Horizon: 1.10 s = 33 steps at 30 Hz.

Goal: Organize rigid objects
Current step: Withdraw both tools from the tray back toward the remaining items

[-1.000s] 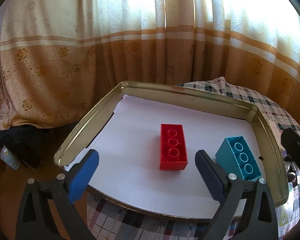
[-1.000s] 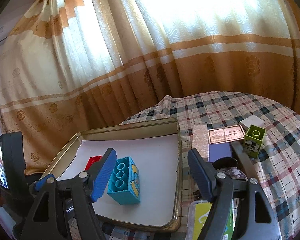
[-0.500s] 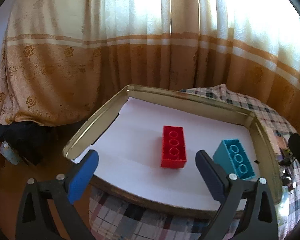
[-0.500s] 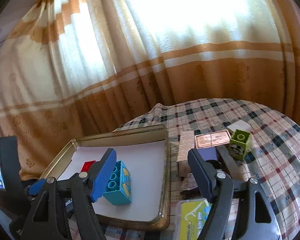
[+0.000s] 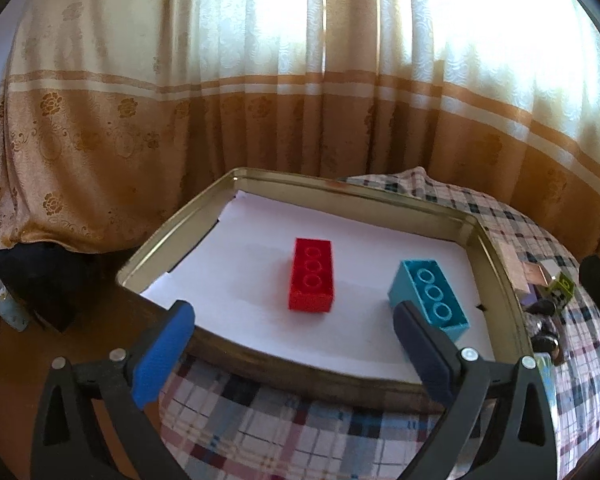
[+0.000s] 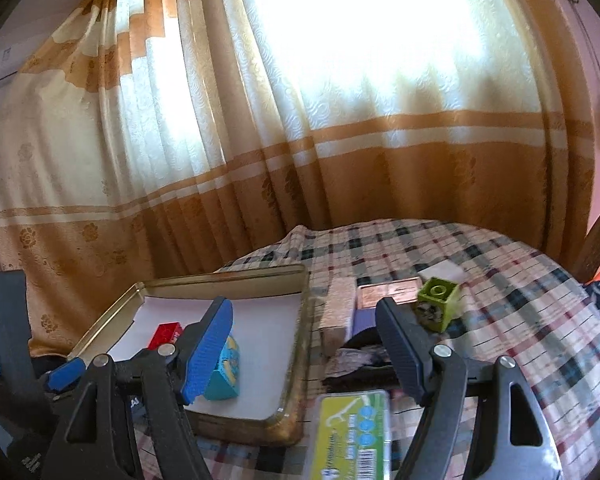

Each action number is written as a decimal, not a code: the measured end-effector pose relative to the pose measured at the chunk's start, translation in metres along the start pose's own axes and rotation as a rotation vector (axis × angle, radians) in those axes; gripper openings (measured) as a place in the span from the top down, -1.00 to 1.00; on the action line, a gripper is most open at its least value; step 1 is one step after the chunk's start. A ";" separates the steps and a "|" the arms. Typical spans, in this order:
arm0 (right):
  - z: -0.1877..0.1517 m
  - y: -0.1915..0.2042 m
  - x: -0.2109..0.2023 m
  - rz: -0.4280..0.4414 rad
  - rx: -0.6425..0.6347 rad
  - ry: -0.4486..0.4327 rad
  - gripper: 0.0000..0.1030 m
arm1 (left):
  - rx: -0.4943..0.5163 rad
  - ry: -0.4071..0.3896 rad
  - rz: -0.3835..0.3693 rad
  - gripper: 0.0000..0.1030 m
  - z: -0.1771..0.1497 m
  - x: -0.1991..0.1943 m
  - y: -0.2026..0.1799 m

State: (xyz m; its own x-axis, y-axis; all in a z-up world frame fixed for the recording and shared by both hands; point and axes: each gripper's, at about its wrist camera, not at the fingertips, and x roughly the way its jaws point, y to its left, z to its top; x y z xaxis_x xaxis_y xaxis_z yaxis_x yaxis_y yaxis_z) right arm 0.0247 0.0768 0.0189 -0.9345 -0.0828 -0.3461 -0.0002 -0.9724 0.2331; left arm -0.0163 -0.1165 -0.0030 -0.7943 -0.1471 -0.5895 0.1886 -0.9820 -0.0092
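While both grippers hover with jaws apart and empty, the left gripper (image 5: 292, 344) faces the tray (image 5: 172, 240), where the red brick (image 5: 311, 276) and blue brick (image 5: 430, 298) lie on white paper, well apart. The green brick (image 6: 438, 308) sits on the cloth ahead of the right gripper (image 6: 304, 344). Hollow plastic, it is probably light, stiff and slick: best pinched across its flat side walls.
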 end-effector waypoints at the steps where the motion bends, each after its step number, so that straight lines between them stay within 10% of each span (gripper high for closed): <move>1: 0.001 -0.003 -0.001 -0.007 0.000 0.001 -0.47 | 0.005 -0.001 -0.004 -0.97 0.000 -0.001 -0.002; 33: 0.008 -0.102 -0.033 -0.229 0.088 0.036 -0.47 | 0.180 0.056 -0.199 -0.97 -0.039 -0.046 -0.068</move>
State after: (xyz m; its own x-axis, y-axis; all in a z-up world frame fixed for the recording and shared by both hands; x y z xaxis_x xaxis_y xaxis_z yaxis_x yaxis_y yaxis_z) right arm 0.0524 0.1805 0.0134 -0.8933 0.1285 -0.4307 -0.2432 -0.9441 0.2227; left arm 0.0303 -0.0386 -0.0068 -0.7711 0.0531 -0.6345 -0.0778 -0.9969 0.0111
